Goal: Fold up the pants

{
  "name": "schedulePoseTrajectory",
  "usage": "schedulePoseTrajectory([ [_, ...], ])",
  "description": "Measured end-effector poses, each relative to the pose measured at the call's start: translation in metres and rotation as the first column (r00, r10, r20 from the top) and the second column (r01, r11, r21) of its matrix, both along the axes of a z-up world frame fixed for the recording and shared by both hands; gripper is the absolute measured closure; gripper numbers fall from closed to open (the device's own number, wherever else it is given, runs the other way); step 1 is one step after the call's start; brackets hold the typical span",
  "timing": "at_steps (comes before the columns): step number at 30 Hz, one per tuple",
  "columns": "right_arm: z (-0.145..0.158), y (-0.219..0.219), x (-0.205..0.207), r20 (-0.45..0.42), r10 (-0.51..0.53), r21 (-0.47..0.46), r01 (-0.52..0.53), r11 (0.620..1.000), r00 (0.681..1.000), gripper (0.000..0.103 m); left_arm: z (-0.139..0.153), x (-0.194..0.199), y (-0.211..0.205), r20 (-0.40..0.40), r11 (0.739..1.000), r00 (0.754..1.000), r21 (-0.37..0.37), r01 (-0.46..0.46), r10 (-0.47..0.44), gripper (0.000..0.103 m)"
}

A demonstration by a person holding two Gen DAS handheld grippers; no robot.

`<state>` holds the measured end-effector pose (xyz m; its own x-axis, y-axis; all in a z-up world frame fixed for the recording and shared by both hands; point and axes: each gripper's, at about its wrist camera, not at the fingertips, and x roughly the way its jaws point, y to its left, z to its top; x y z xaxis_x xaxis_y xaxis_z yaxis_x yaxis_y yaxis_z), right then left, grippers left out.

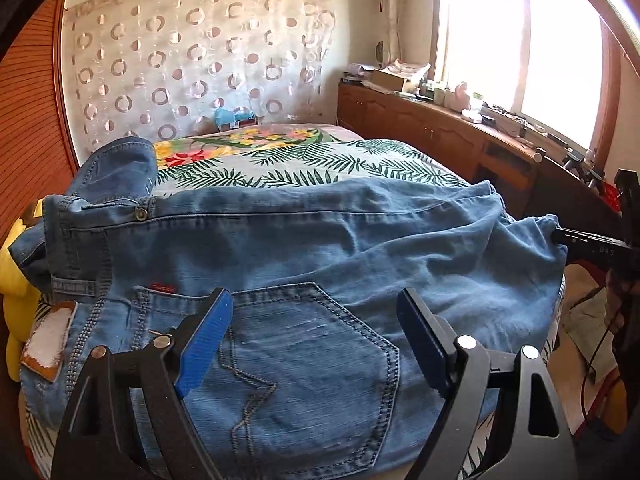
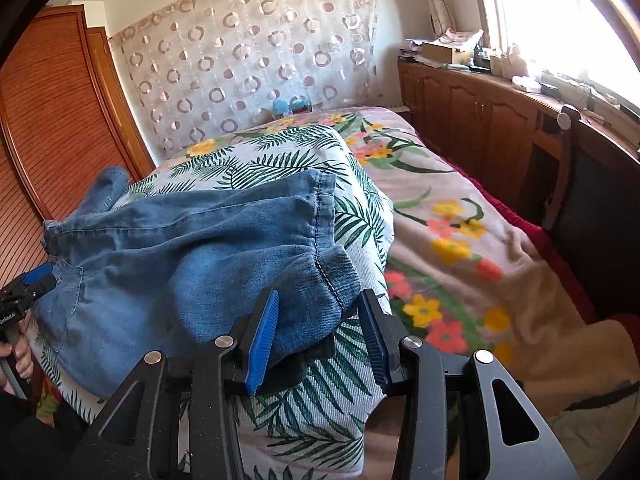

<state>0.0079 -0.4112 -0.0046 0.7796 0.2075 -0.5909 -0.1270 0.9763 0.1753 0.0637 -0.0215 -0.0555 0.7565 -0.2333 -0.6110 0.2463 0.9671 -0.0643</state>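
Blue fingers (image 1: 208, 344) of the left gripper (image 1: 316, 340) are standing wide apart over the pants (image 1: 320, 248), touching nothing. Right gripper (image 2: 324, 336) fingers are parting, the hem lying between them on the bed (image 2: 320, 400).

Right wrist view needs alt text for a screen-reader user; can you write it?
The right tongs straddle the hem end of blue jeans lying on a leaf-print cover on a bed. The left tongs show at the waist end.
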Motion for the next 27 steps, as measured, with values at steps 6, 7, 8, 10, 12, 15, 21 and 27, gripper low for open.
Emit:
schedulePoseTrajectory([
  [6,-0.002,0.002,0.003,-0.016,0.006,-0.006,-0.006,1.0,1.0,0.06,-0.003,0.0,-0.005,-0.013,1.0,1.0,0.007,0.0,0.0,0.019],
  [7,-0.001,0.002,0.004,-0.017,0.007,-0.005,-0.008,1.0,1.0,0.06,-0.004,0.0,-0.005,-0.015,1.0,1.0,0.008,0.001,-0.001,0.019],
  [8,-0.001,0.002,0.004,-0.017,0.009,-0.006,-0.01,1.0,1.0,0.06,-0.004,-0.001,-0.005,-0.015,1.0,1.0,0.011,0.003,-0.002,0.019],
  [10,-0.001,0.004,0.004,-0.012,0.01,-0.008,-0.01,1.0,1.0,0.06,-0.006,-0.003,-0.005,-0.015,1.0,1.0,0.014,0.003,-0.003,0.018],
  [12,-0.001,0.004,0.004,-0.011,0.009,-0.006,-0.009,1.0,1.0,0.06,-0.007,-0.003,-0.005,-0.02,1.0,1.0,0.013,0.002,-0.002,0.019],
  [15,0.003,0.007,0.003,0.003,0.014,-0.009,-0.014,1.0,1.0,0.073,-0.009,-0.004,-0.003,-0.023,1.0,1.0,0.013,-0.004,0.004,0.019],
  [21,0.012,0.011,-0.001,0.035,0.031,-0.038,-0.029,0.999,0.999,0.092,-0.01,-0.007,0.001,-0.025,1.0,1.0,0.002,-0.011,0.011,0.019],
  [27,0.011,0.008,0.003,0.041,0.032,-0.037,-0.03,0.999,0.999,0.094,-0.01,-0.008,0.001,-0.024,1.0,1.0,0.0,-0.008,0.008,0.019],
])
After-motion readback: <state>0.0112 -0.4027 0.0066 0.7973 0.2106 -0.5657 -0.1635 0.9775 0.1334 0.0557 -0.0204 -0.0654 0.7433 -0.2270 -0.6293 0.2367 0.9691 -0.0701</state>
